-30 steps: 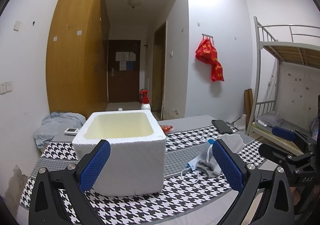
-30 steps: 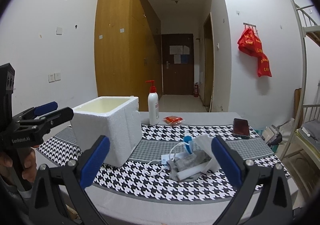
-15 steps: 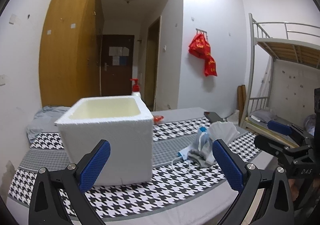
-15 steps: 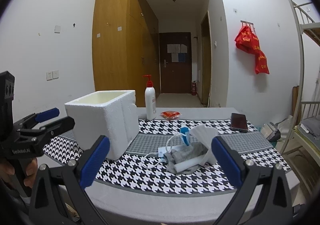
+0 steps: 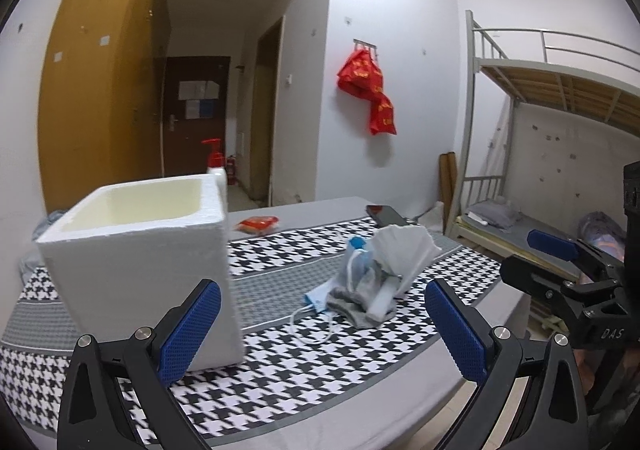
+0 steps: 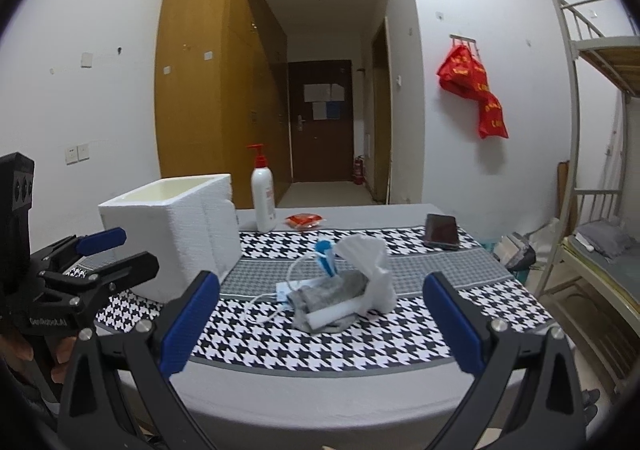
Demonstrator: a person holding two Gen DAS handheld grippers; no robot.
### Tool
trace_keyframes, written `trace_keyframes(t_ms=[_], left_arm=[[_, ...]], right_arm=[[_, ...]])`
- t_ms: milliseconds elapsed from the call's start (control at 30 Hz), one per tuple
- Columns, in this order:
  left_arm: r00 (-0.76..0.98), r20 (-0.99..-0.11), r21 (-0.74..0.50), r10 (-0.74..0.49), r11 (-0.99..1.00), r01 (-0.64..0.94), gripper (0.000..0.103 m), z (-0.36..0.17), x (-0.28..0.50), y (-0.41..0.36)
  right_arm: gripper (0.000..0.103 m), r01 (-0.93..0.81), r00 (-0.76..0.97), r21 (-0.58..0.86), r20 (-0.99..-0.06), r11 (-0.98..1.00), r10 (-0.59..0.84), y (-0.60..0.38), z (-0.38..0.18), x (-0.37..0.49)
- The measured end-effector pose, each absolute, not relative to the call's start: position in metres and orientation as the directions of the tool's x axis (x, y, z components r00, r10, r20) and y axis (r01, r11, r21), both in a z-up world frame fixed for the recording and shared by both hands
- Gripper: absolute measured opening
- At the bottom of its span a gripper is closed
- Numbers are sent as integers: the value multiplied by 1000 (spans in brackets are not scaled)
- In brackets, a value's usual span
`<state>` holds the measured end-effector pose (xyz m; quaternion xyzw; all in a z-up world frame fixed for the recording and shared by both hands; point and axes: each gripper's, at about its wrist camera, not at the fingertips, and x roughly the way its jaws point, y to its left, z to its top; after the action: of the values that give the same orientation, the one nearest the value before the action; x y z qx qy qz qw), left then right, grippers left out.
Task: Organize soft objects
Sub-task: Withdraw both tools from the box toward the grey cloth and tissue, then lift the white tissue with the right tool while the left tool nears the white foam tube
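Presently, approach stage: both the left gripper (image 5: 322,324) and right gripper (image 6: 320,324) hang with jaws spread wide, empty, short of the table (image 6: 320,402). The soft pile (image 6: 340,290) lies beside the foam box (image 6: 176,234), untouched. Next move, likely: close in on the pile. Since a second ago the left gripper has swung right.

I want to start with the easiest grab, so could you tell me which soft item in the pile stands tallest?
The white mask, fanned upright at the pile's right end; the grey sock and the blue mask lie flat on the cloth.
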<state>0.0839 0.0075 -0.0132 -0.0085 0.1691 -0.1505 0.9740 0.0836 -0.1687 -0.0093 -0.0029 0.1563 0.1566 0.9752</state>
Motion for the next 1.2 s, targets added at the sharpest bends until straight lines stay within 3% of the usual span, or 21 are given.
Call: trace_keyframes(t_ms=[1033, 1200], left_arm=[[821, -459, -66, -339, 935, 349, 102, -46, 152, -24], [815, -472, -62, -335, 935, 348, 102, -48, 159, -27]], right_arm=[[103, -268, 856, 99, -432, 958, 284, -198, -50, 167], [89, -290, 840, 107, -448, 951, 306, -198, -55, 182]])
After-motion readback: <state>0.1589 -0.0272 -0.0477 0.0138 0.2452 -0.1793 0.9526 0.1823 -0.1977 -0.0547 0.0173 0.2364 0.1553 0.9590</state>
